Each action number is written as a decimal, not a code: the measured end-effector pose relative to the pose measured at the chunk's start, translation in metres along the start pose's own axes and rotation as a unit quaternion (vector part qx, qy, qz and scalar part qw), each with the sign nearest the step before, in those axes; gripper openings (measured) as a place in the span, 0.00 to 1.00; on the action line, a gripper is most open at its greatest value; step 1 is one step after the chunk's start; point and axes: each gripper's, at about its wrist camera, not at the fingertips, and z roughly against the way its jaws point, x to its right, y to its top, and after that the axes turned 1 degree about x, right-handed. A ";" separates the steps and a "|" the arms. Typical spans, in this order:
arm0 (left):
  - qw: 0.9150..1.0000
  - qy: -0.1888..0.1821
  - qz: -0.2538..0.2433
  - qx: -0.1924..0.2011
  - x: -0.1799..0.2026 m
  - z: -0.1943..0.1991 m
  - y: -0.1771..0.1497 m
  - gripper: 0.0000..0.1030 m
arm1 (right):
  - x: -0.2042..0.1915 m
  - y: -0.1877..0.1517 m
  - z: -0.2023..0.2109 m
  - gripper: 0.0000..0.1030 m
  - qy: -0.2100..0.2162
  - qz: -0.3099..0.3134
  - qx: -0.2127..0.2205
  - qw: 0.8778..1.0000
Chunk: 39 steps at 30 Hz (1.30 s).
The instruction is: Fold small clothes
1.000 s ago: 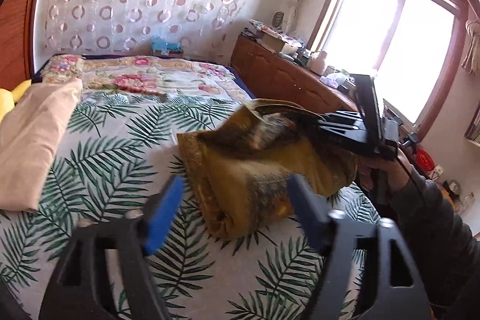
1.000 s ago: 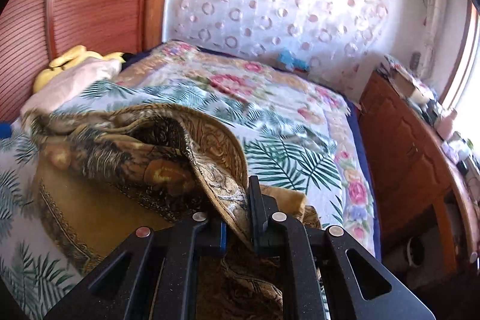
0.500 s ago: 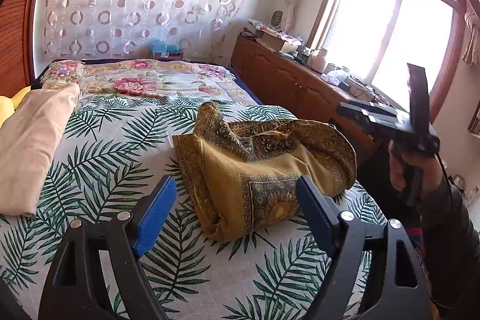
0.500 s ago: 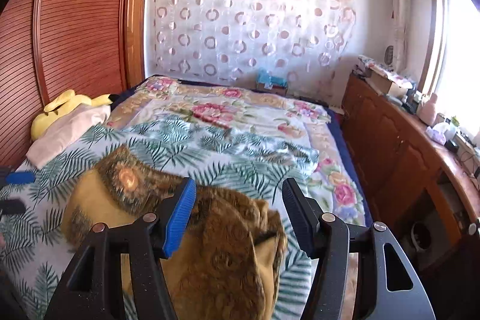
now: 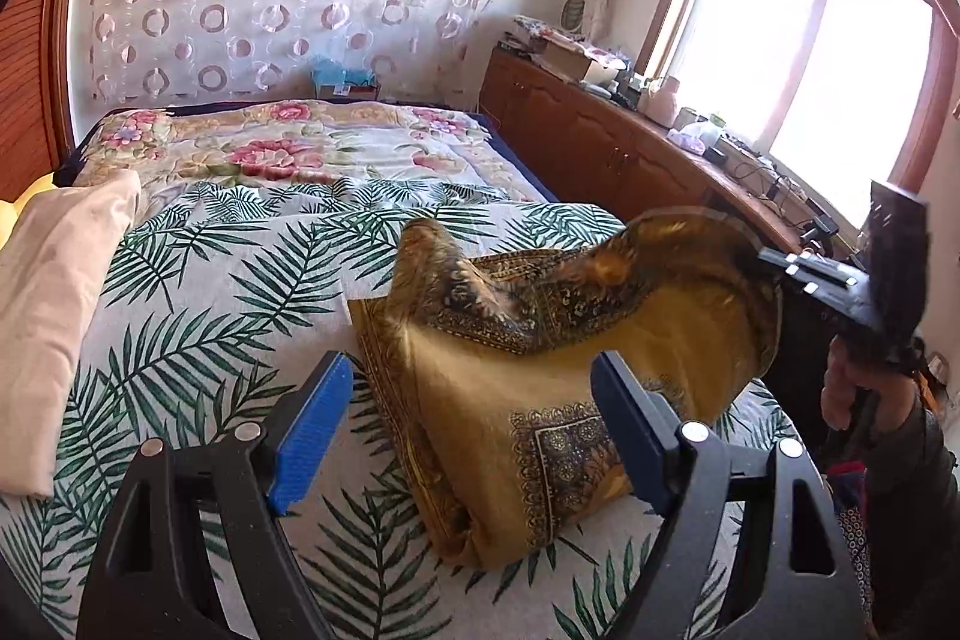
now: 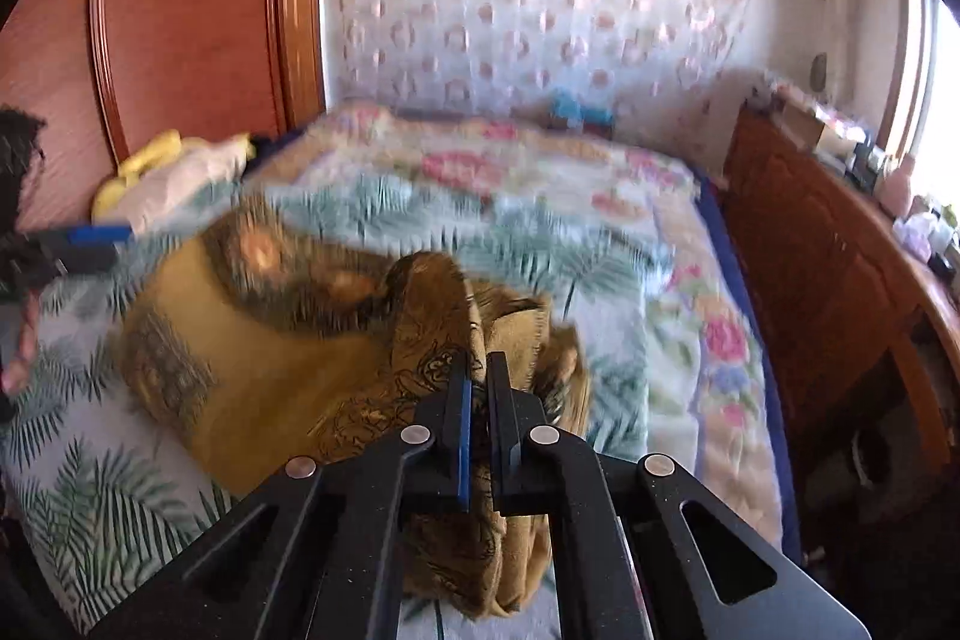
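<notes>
A mustard-yellow patterned cloth [image 5: 540, 370] lies partly folded on the palm-leaf bedspread [image 5: 198, 292]. My left gripper [image 5: 474, 430] is open and empty, just in front of the cloth's near edge. My right gripper [image 6: 477, 376] is shut on the cloth's [image 6: 288, 340] right edge and lifts it off the bed. In the left wrist view the right gripper [image 5: 774, 268] holds that raised edge at the far right. The right wrist view is blurred by motion.
A folded beige item [image 5: 54, 292] lies at the bed's left side. A floral quilt [image 5: 288, 148] covers the far end. A wooden sideboard [image 5: 612, 142] with clutter runs along the right under the window. A wooden wardrobe [image 6: 180, 10] stands at left.
One second ago my right gripper held the cloth; half a second ago it was open and clear of it. Now it is shut on the right edge again and lifts it. The left gripper stays open.
</notes>
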 end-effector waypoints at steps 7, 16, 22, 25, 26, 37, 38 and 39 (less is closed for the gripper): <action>1.000 0.009 -0.008 -0.024 -0.004 -0.024 0.003 0.80 | 0.023 0.013 -0.021 0.03 -0.058 -0.039 -0.021 0.997; 0.999 0.015 -0.003 -0.048 -0.023 -0.050 0.010 0.80 | 0.043 0.029 -0.035 0.03 -0.088 -0.059 -0.049 0.993; 0.998 0.019 -0.009 -0.056 -0.031 -0.064 0.019 0.80 | 0.014 0.018 -0.011 0.75 -0.049 -0.064 -0.039 0.996; 0.998 0.024 -0.015 -0.061 -0.035 -0.071 0.020 0.77 | 0.020 -0.006 -0.013 0.76 -0.037 -0.067 -0.061 0.995; 0.998 0.024 -0.015 -0.062 -0.036 -0.073 0.019 0.68 | 0.028 -0.008 -0.021 0.76 -0.039 -0.066 -0.069 0.995; 0.995 0.005 0.004 -0.095 -0.049 -0.089 0.014 0.52 | 0.054 -0.006 -0.061 0.76 -0.016 -0.087 -0.132 0.987; 0.995 0.005 0.004 -0.096 -0.048 -0.090 0.015 0.52 | 0.055 -0.007 -0.063 0.75 -0.011 -0.088 -0.132 0.987; 0.995 0.001 0.004 -0.097 -0.048 -0.091 0.015 0.52 | 0.057 -0.006 -0.064 0.73 0.002 -0.090 -0.134 0.987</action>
